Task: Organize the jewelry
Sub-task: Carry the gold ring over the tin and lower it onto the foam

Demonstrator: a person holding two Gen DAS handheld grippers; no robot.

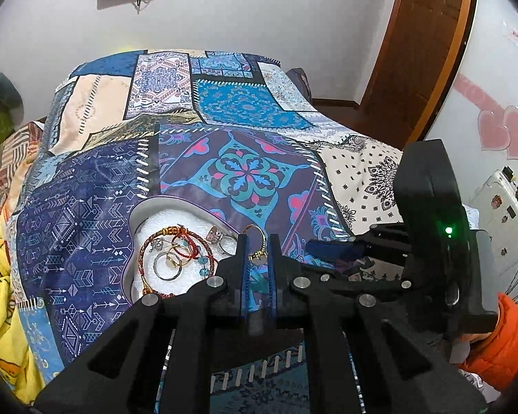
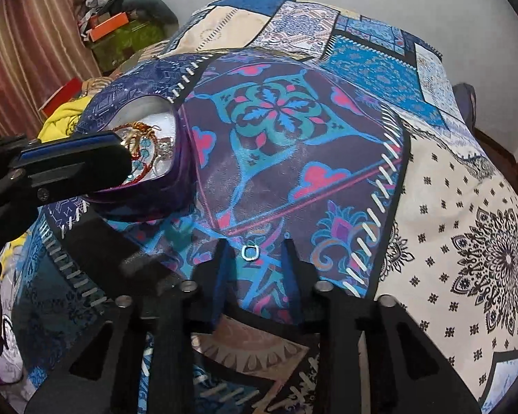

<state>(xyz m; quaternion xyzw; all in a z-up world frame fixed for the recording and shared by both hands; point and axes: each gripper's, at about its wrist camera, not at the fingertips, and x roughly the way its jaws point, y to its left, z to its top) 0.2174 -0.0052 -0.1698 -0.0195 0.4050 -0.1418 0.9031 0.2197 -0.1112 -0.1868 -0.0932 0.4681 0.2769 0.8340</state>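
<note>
A thin gold ring [image 1: 256,257] stands pinched between the blue pads of my left gripper [image 1: 258,245], which is shut on it just right of the purple jewelry box [image 1: 134,214]. Inside the box, white foam holds a red-and-gold braided bracelet [image 1: 148,241], silver rings [image 1: 167,265] and a stone ring [image 1: 213,234]. In the right wrist view, a small silver ring [image 2: 249,253] lies flat on the patchwork cloth [image 2: 293,145] between the fingers of my right gripper [image 2: 257,250]. The pads stand clear of it on both sides. My left gripper [image 2: 117,151] reaches over the box [image 2: 179,172] from the left.
The patchwork cloth [image 1: 245,169] covers a raised surface that drops away at its edges. A yellow blanket [image 1: 0,276] lies at the left. An orange sleeve [image 1: 504,341] and my right gripper [image 1: 328,250] sit at the right. A wooden door [image 1: 421,41] stands behind.
</note>
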